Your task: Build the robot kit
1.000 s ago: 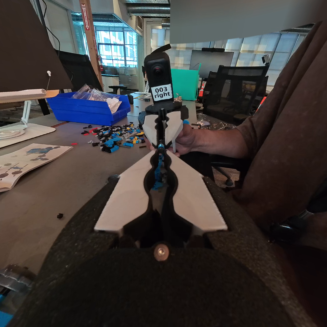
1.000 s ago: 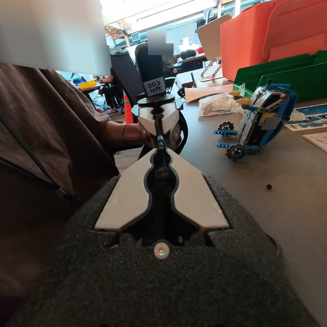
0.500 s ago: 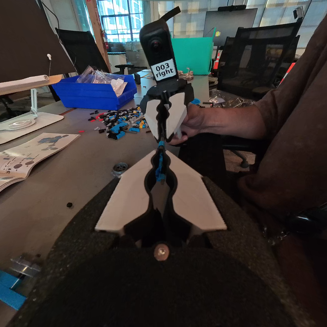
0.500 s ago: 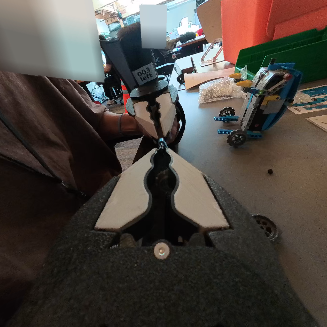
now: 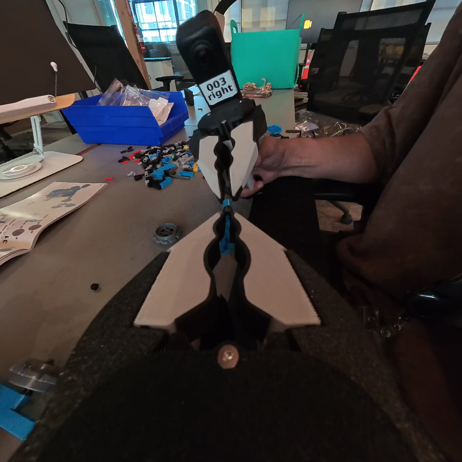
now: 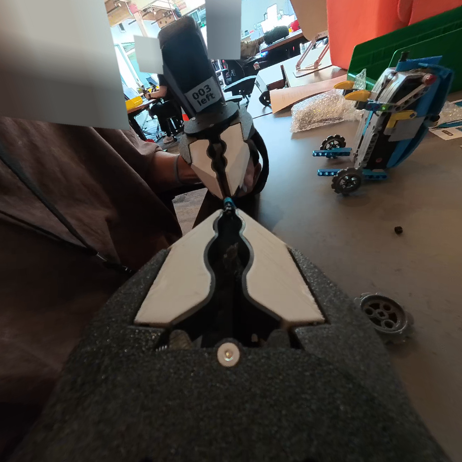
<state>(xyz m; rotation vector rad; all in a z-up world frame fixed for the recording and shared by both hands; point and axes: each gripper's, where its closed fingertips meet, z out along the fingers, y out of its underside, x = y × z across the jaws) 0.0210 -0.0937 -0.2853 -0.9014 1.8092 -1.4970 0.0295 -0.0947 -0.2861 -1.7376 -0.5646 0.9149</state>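
- While the two grippers are meeting tip to tip just off the table edge, the left gripper is clamping a blue beam and the right gripper is pinching a small blue pin — both held in the air.
- A grey wheel hub is lying just beside them; the loose-parts pile, booklet and blue toy vehicle are sitting well apart — bare tabletop between.
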